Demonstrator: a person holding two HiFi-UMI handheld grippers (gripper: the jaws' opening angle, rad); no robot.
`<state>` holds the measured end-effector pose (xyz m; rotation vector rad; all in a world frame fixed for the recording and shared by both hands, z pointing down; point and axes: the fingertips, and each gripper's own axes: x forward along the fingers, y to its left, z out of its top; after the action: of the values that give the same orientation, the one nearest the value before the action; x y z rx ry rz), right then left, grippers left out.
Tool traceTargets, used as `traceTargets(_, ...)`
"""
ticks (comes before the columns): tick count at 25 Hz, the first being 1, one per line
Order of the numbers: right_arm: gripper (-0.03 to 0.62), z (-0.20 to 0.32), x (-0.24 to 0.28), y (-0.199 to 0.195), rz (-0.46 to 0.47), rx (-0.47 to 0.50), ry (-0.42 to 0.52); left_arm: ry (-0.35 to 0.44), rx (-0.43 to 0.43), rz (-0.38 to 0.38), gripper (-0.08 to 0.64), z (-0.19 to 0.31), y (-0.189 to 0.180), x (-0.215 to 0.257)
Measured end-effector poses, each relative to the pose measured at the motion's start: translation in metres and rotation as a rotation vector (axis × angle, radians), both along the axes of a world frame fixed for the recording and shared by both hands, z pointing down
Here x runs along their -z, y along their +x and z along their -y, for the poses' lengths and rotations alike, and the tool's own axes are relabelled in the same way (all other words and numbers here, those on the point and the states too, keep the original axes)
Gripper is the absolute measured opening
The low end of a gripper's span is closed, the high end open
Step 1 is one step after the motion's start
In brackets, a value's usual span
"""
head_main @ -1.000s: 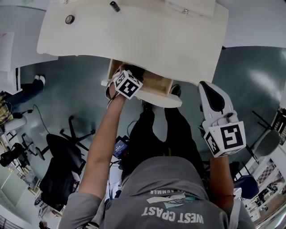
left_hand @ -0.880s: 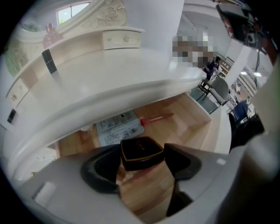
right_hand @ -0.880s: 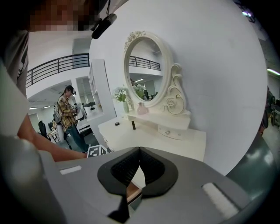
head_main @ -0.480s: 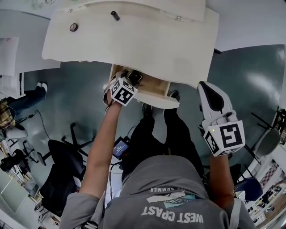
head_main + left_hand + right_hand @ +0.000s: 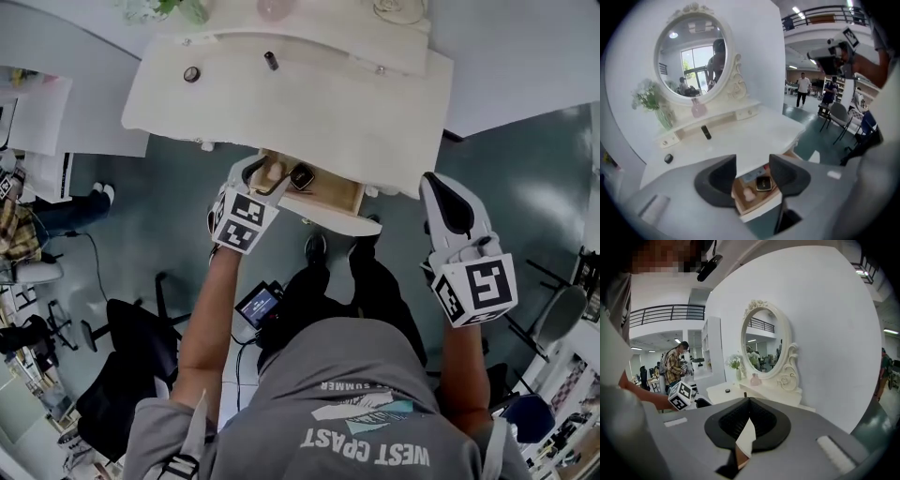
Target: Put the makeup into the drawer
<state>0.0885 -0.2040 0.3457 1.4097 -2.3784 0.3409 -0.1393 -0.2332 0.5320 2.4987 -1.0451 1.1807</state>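
The table [image 5: 309,103] is smooth, matt cream paint; the drawer [image 5: 333,192] bare pale wood; the compact [image 5: 301,176] glossy black.

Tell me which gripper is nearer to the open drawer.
Left. The left gripper hangs above the left end of the drawer. Its jaws have just been closing partway, with nothing between them. The right gripper is off to the drawer's right, apart from it, jaws together.

Open drawer [image 5: 336,194] is reachable from above at its front (tabletop [image 5: 309,103] overhangs its back).
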Motion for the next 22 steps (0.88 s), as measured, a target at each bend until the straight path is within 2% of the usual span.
traceTargets(8, 0.002, -0.020, 0.067, -0.031, 0.006, 0.050, 0.108, 0.313, 0.053, -0.224, 0.139, -0.011, -0.025, 0.174)
traceTargets(14, 0.002, -0.037, 0.104, -0.068, 0.012, 0.114, 0.175, 0.521, 0.067, -0.364, 0.007, -0.038, -0.053, 0.282)
traceTargets(19, 0.002, -0.054, 0.149, -0.077, 0.019, 0.143, 0.235, 0.657, 0.048, -0.439, 0.001, -0.071, -0.065, 0.362)
traceTargets(22, 0.001, -0.057, 0.168, -0.083, 0.019, 0.154, 0.272, 0.710, 0.042, -0.477, 0.002, -0.083, -0.074, 0.392)
